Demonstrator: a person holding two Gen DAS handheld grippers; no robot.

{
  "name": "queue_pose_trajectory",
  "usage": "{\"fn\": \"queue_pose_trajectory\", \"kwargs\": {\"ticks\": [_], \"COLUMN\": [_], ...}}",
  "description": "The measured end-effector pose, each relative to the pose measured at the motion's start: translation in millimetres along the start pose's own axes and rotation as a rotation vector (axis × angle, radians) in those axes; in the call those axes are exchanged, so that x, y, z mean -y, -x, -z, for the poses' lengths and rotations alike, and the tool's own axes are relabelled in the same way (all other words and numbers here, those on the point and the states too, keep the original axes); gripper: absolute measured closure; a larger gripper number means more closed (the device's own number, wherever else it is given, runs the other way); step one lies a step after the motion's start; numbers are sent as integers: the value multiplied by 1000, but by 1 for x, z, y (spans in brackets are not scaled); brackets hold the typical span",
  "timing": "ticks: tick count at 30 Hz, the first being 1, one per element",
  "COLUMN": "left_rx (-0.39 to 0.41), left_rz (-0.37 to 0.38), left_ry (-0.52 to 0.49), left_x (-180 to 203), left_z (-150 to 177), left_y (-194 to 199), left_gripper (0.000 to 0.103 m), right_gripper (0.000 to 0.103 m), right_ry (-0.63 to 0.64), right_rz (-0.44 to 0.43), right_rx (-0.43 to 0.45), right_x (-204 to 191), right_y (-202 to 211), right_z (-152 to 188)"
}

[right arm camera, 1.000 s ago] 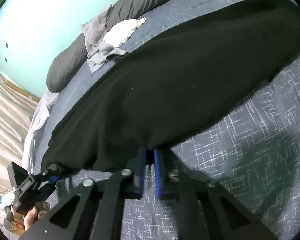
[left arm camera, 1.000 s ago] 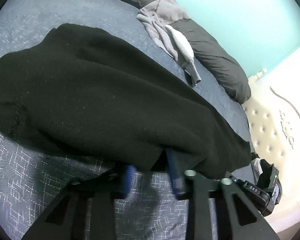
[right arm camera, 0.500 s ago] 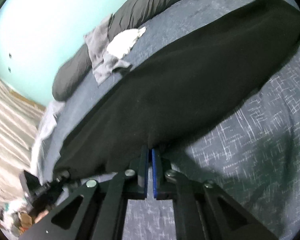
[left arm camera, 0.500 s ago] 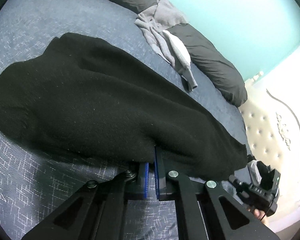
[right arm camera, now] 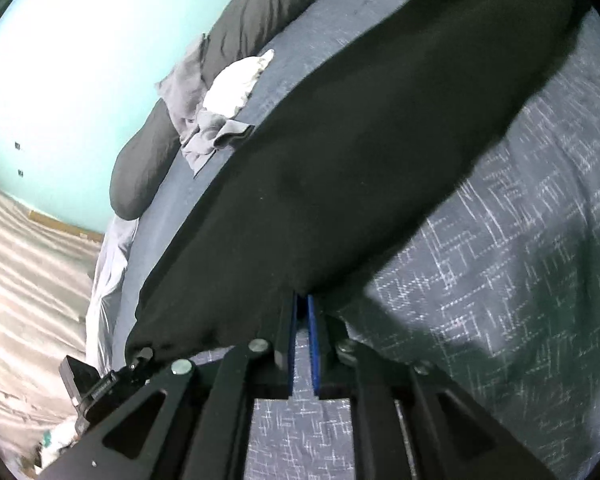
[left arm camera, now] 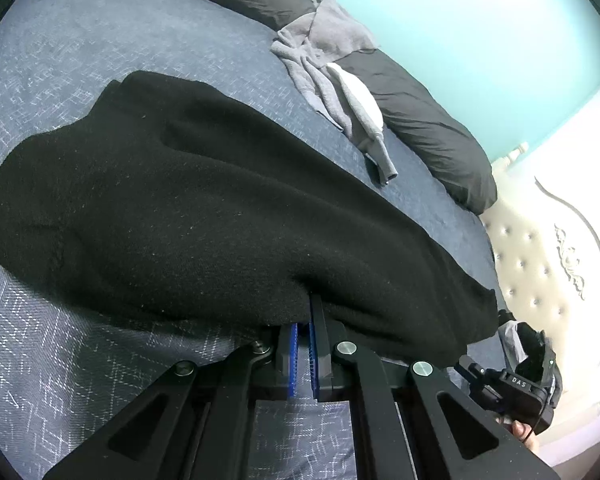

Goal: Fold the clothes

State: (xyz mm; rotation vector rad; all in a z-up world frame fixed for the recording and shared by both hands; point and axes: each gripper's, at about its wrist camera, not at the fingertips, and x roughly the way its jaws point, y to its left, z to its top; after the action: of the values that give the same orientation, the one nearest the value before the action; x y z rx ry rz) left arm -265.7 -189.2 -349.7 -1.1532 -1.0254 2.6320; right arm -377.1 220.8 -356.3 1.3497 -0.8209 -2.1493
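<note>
pinching fuzzy black garment [left arm camera: 204, 216] on patterned bedspread [left arm camera: 80, 380].

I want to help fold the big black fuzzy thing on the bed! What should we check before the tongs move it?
1. Left tongs shut on the near edge of the black fleece garment: ok.
2. Right tongs shut on the same edge of the garment: ok.
3. Each pinch holds every layer: cannot tell, the fleece hides the tips.
4. Garment lies flat: not ok, it humps and creases.
5. Far side free: ok, the crumpled grey garment and white cloth lie apart from the fleece, near the dark grey pillows.
6. Bare blue-grey patterned bedcover around it to lay the fold: ok.
</note>
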Motion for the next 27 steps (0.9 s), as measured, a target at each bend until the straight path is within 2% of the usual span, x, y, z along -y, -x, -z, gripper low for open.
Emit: {"fn": "queue_pose_trajectory", "kwargs": {"ticks": [1, 2, 4, 9, 10, 13, 16, 23, 27], "left_rx": [0, 1, 1, -2, -2, -1, -2, -7, -11], "left_rz": [-1, -2, -3, -3, -3, -4, -2, 2, 4], "left_ry": [-1, -1, -2, -1, -1, -2, 0, 8, 13], "left_x": [0, 0, 1, 0, 0, 1, 0, -1, -2], "left_z": [0, 0, 0, 1, 1, 0, 0, 0, 0], "left_y": [0, 0, 0, -1, -1, -1, -2, -4, -5], "left_gripper": [99, 99, 99, 99, 99, 99, 99, 99, 99], "right_gripper": [89, 75, 64, 64, 64, 88, 100, 101, 101], "right_ry": [-1, -4, -12, 0, 1, 10, 23, -41, -14], "right_rz": [6, 7, -9, 0, 2, -10, -19, -102, -58], "right_rx": [-1, -2, -5, 1, -1, -8, -3, 47, 25], "right_x": [-1, -1, -2, -2, -2, -2, -3, 4, 1], "right_y": [-1, -1, -2, -8, -10, -16, -16, 15, 9], "right_z": [1, 1, 3, 5, 5, 8, 10, -1, 3]}}
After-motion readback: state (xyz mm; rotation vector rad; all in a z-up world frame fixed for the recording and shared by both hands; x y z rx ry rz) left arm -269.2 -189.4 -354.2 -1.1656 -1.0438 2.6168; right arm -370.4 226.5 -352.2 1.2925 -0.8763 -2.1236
